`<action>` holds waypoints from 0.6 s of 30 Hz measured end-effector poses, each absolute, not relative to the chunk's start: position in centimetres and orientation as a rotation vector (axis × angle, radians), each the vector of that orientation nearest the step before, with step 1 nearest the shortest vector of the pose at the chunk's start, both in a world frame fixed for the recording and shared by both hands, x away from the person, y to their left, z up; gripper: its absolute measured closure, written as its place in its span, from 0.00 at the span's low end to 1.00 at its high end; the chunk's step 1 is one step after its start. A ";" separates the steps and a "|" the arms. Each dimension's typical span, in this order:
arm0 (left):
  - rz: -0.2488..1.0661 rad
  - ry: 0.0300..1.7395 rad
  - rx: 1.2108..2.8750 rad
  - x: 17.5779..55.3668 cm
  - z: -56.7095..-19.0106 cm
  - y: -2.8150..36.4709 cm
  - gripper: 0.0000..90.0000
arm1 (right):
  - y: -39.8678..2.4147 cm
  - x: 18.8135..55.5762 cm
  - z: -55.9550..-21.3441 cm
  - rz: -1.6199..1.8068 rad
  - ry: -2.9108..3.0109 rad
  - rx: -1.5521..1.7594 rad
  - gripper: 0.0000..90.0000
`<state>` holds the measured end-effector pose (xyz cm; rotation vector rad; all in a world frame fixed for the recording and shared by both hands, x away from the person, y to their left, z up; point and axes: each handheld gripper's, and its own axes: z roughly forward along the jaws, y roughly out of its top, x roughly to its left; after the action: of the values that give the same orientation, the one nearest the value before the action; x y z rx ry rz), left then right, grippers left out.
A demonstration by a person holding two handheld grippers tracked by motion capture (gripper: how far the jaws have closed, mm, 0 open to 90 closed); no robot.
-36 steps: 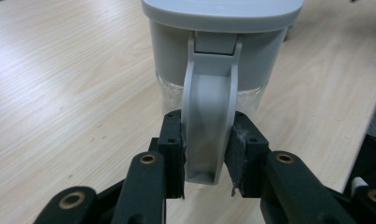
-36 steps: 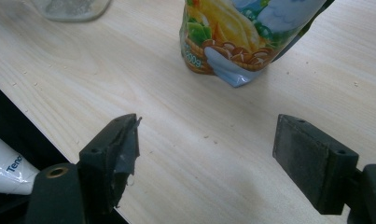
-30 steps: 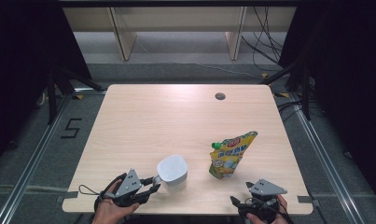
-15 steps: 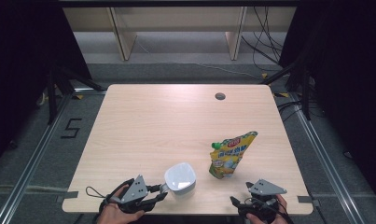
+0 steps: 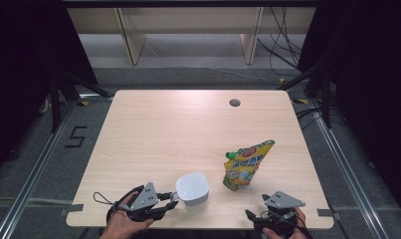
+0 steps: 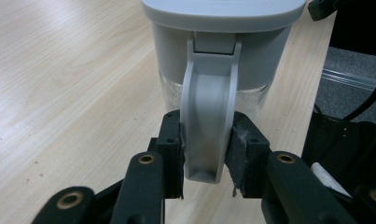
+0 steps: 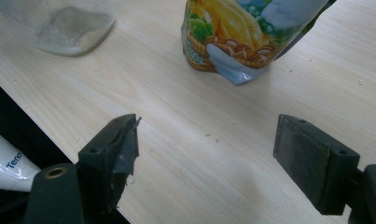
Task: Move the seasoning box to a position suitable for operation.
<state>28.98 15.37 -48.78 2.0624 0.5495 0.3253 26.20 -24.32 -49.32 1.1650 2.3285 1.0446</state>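
Lab: floor rails (image 5: 29, 172), loose cables (image 5: 280, 47)

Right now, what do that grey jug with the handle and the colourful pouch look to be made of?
The jug looks like moulded plastic: a matte grey lid and handle with soft edges, over a clear lower body that seems to hold something white and grainy. The pouch looks like glossy printed plastic film, judging by its sheen and creased standing base; its green cap is probably plastic too.
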 end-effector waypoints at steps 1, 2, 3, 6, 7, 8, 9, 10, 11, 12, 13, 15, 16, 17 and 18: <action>0.328 0.557 2.067 29.1 -48.8 15.4 0.75 | -24.3 26.2 -49.3 1.046 2.329 1.165 0.26; 0.328 0.557 2.067 29.1 -48.8 15.4 0.75 | -24.3 26.2 -49.3 1.046 2.329 1.165 0.26; 0.347 0.568 2.054 29.4 -48.9 15.4 0.75 | -24.4 26.3 -49.3 1.043 2.325 1.152 0.26; 0.368 0.578 2.051 29.6 -48.9 15.6 0.75 | -24.4 26.3 -49.4 1.047 2.326 1.155 0.26; 0.367 0.585 2.041 29.7 -49.0 15.6 0.75 | -24.4 26.3 -49.4 1.048 2.328 1.160 0.26; 0.371 0.593 2.035 29.7 -49.0 15.6 0.75 | -24.4 26.3 -49.4 1.048 2.328 1.160 0.26; 0.366 0.604 2.034 29.8 -49.0 15.6 0.76 | -24.5 26.3 -49.4 1.047 2.326 1.156 0.26; 0.372 0.609 2.028 29.7 -49.0 15.5 0.76 | -24.5 26.3 -49.4 1.052 2.334 1.174 0.26; 0.373 0.600 2.033 29.8 -49.1 15.6 0.76 | -24.4 26.1 -49.4 1.050 2.323 1.196 0.26; 0.373 0.600 2.033 29.8 -49.1 15.6 0.76 | -24.4 26.1 -49.4 1.050 2.323 1.196 0.26; 0.371 0.597 2.030 29.8 -49.1 15.6 0.76 | -24.4 26.2 -49.5 1.072 2.324 1.180 0.26; 0.384 0.576 2.042 29.8 -49.0 15.7 0.76 | -24.5 26.3 -49.5 1.060 2.331 1.164 0.26; 0.369 0.583 2.021 29.6 -49.1 15.6 0.76 | -24.5 26.4 -49.5 1.053 2.331 1.156 0.26; 0.365 0.583 2.026 29.6 -49.0 15.6 0.76 | -24.5 26.4 -49.5 1.056 2.333 1.156 0.26; 0.365 0.583 2.026 29.6 -49.0 15.6 0.76 | -24.5 26.4 -49.5 1.056 2.334 1.156 0.26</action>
<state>29.60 15.64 -49.03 2.0256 0.5828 0.3650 26.39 -24.50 -49.48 1.1559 2.3345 1.0557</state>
